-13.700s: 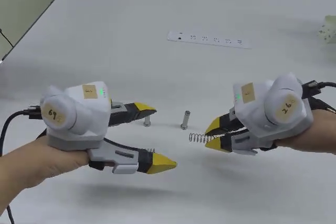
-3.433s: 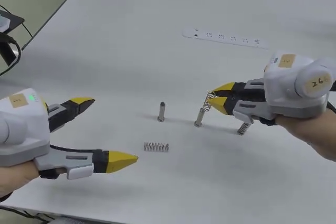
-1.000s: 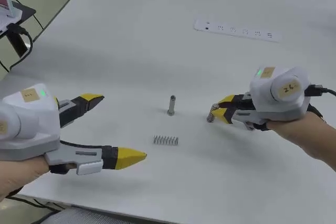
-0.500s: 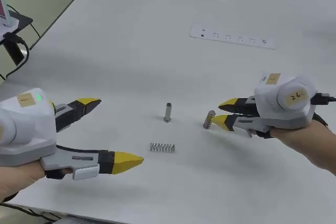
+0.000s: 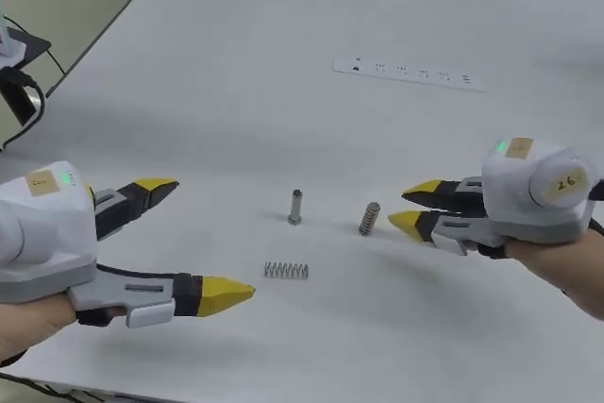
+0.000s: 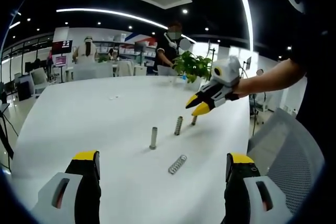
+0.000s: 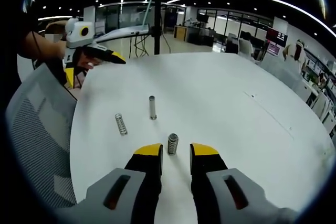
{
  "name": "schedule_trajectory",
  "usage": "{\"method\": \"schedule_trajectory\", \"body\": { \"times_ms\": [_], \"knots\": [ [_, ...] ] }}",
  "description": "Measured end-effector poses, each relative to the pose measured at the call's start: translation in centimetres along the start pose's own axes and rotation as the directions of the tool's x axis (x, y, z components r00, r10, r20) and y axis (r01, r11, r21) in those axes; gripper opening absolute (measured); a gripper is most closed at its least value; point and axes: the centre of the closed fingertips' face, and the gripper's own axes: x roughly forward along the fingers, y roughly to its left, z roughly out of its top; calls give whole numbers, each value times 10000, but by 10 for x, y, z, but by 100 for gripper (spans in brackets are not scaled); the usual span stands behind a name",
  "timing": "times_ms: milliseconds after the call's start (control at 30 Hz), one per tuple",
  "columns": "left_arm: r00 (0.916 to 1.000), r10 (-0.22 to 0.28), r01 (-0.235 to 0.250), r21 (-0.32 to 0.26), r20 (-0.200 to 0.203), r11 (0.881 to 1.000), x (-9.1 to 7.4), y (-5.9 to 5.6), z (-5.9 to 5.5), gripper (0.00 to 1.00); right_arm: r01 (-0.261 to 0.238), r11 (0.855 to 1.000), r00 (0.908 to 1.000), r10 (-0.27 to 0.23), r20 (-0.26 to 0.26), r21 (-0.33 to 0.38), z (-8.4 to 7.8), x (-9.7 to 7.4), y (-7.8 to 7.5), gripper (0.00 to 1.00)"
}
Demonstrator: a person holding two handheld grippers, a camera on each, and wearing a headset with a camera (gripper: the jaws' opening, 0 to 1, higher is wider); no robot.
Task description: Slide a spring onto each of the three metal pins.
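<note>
A bare metal pin [image 5: 295, 206] stands upright mid-table, and a loose spring [image 5: 286, 271] lies flat in front of it. To its right stands a second pin [image 5: 369, 218] with a spring over it. My right gripper [image 5: 413, 205] is open just right of that pin and holds nothing. In the right gripper view this sprung pin [image 7: 172, 143] stands just ahead of the right gripper [image 7: 176, 153], and the bare pin [image 7: 152, 107] and loose spring [image 7: 121, 124] lie beyond. My left gripper [image 5: 193, 238] is wide open near the front left. In the left gripper view a third pin [image 6: 194, 120] stands below the right gripper [image 6: 197, 106].
A white power strip [image 5: 411, 74] lies far back on the white table [image 5: 236, 92]. The table's front edge runs close under the left gripper. In the gripper views, people, chairs and a potted plant [image 6: 193, 66] stand beyond the table.
My right gripper has drawn back to the right, away from the second pin, and its jaws have opened a little. The spring stays on that pin. The left gripper has barely moved.
</note>
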Motion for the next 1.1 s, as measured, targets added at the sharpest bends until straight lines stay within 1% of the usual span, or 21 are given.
{"method": "schedule_trajectory", "body": {
  "times_ms": [100, 200, 400, 700, 933, 1100],
  "knots": [
    [10000, 22, -22, -16, 18, 10000, -1, 0, 0, 97, 68, 10000, 9999, -67, 91, -28, 0, -3, -2, 19],
    [10000, 36, -36, -12, 66, 10000, -1, 1, 1, 97, 99, 9999, 9999, -99, 75, -11, -2, -5, -1, 19],
    [10000, 49, -49, -17, 18, 10000, -1, 2, 0, 97, 29, 10000, 9999, -29, -109, -42, -11, -8, 7, 18],
    [10000, 55, -55, -75, 2, 10000, -1, 2, -2, 97, -30, 9999, 10000, 30, -42, 132, -14, -11, 11, 18],
    [10000, 82, -82, -96, 10, 9999, -1, 3, -1, 97, -229, 9994, 9996, 233, -161, 268, -23, -9, 20, 18],
    [9999, 100, -100, -122, -28, 9999, -2, 4, -3, 97, -571, 9979, 9979, 580, -296, 310, -27, -5, 32, 19]
  ]
}}
